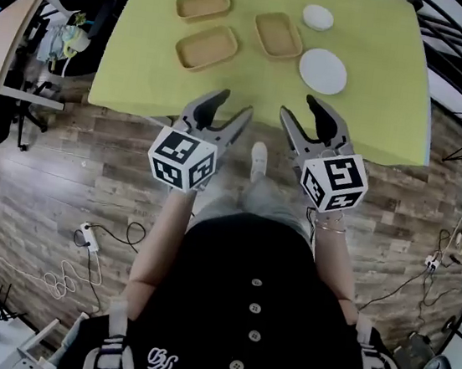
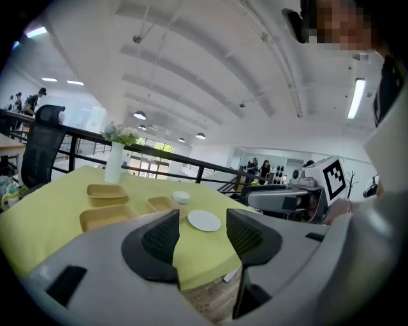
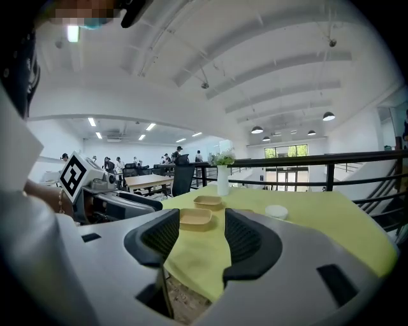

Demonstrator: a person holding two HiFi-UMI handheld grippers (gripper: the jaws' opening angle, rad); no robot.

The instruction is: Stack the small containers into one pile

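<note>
Off the near edge of the table [image 1: 375, 55], the left gripper [image 1: 233, 104] and right gripper [image 1: 299, 106] hang wide open and empty, the three small containers [image 1: 207, 47] sit apart toward its far left, so a lazy pinch on those thin rims could probably tip one.

Three tan containers [image 1: 207, 47] — one white plate [image 1: 323, 70], one small white dish [image 1: 318, 17], perhaps a lid — and one vase [image 2: 114, 162].

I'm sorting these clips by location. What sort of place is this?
Probably an open-plan office or lab, perhaps a mezzanine: a black railing runs along the edge, desks and an office chair stand nearby, and pendant lamps hang from a high vaulted ceiling.
</note>
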